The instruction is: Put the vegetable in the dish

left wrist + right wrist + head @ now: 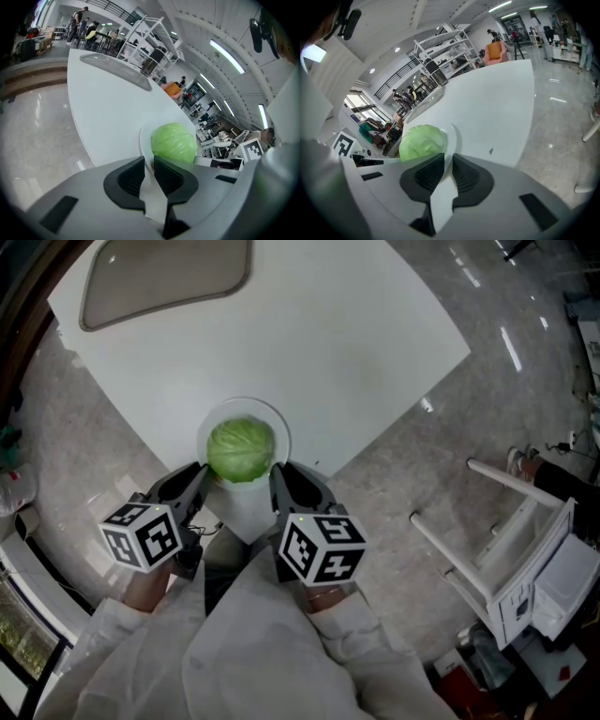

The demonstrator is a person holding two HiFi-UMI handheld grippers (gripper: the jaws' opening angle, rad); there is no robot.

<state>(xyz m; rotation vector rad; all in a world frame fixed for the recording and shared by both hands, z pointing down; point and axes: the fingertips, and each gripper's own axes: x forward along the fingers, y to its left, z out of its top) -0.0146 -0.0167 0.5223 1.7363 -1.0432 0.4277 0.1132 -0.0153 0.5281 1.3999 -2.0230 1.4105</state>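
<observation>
Left hand-held gripper (pixel 200 472): jaws drawn narrow, only a slim slit between the pads, nothing seen clamped in it. Right hand-held gripper (pixel 278 472): the same, pads close together, white showing through the slit. Both pointed down and forward, side by side, tips at the near rim of the dish (pixel 246 405). Whether the tips touched that rim could not be made out.

Cabbage (pixel 241 450) sat in the dish, just beyond the tips and between the two hand-held grippers, free of both. The dish stood near the closest corner of the white worktop (pixel 309 343). Beyond it the worktop was bare as far as an oblong beige tray (pixel 164 277) at the far end.

Judgement: the vegetable is already in place, so the step in hand is the let-go and retreat. The next move calls for drawing both hand-held grippers straight back, away from the rim, without knocking the dish towards the worktop's edge.

Cabbage: one round head, pale to mid green, smooth outer leaves with faint veining. It filled most of the dish. It looked settled, though a round head would probably roll if the dish were jolted.
</observation>
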